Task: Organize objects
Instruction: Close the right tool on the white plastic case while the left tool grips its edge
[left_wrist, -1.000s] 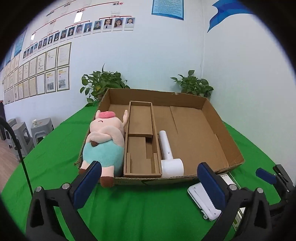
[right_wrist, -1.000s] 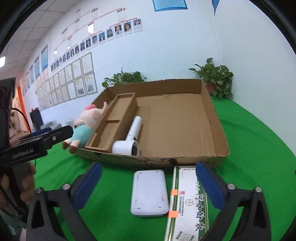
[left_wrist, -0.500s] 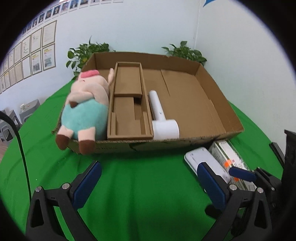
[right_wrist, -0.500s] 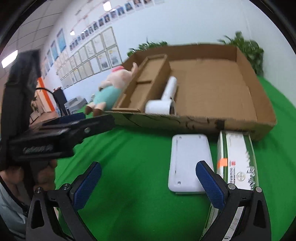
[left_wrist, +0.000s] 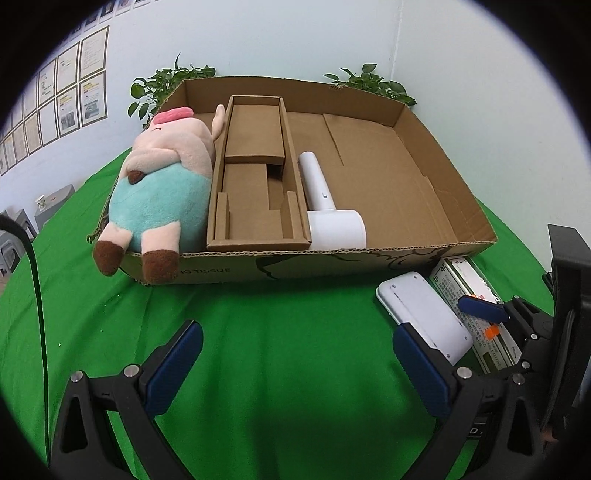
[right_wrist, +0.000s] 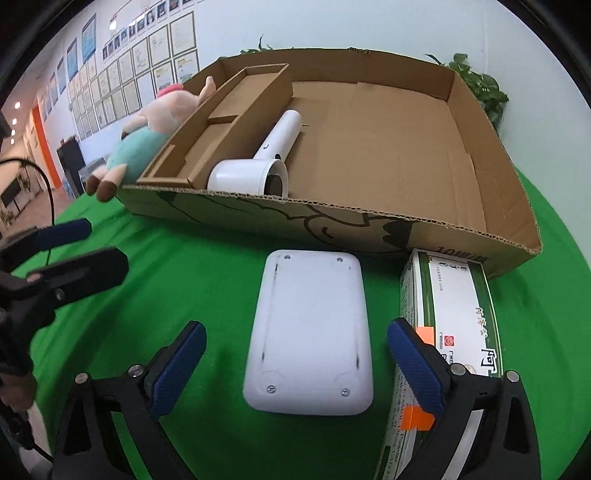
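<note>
right tool (right_wrist: 295, 365) released, straddling white device (right_wrist: 310, 332), left tool (left_wrist: 295, 365) released, low over cloth (left_wrist: 288, 332)

The cardboard box (left_wrist: 207, 271) front reads "TISSUE".

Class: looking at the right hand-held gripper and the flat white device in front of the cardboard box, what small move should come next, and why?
Probably lower the right hand-held gripper around the white device: it is open, the device lies between its fingers, still outside the cardboard box.
</note>
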